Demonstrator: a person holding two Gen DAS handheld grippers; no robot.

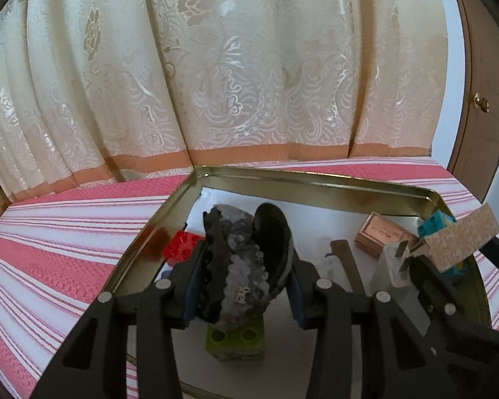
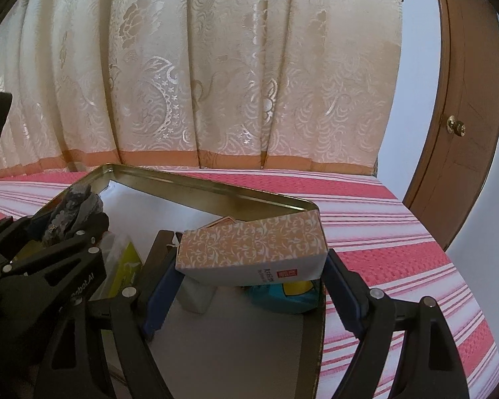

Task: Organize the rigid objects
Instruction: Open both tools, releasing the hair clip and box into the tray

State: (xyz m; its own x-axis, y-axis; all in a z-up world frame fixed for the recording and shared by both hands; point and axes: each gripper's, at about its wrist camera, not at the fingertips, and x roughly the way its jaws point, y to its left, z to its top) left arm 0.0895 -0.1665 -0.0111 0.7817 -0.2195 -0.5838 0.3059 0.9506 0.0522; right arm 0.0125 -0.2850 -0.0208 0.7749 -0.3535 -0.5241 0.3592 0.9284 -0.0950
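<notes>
Left wrist view shows my left tongs (image 1: 243, 266) clamped on a dark hair clip (image 1: 239, 256), black with grey sequins, lifted above a shallow metal tray (image 1: 316, 183). The clip's long axis runs straight ahead between the fingers, pointing toward the tray's far rim. Directly below it sits a green block (image 1: 236, 342); a red block (image 1: 179, 246) lies just left, and a small pink box (image 1: 382, 236) to the right.

My right tongs (image 2: 252, 262) grip a patterned orange-and-white carton (image 2: 252, 249) crosswise, its long axis spanning from finger to finger, tilted up on the right. It hangs over the tray's right end, above a blue block (image 2: 282, 292) and a white plug (image 2: 199, 296).

Both items are over the tray, which rests on a pink striped surface (image 2: 399, 232). I judge each only needs lowering into a bare patch.
</notes>
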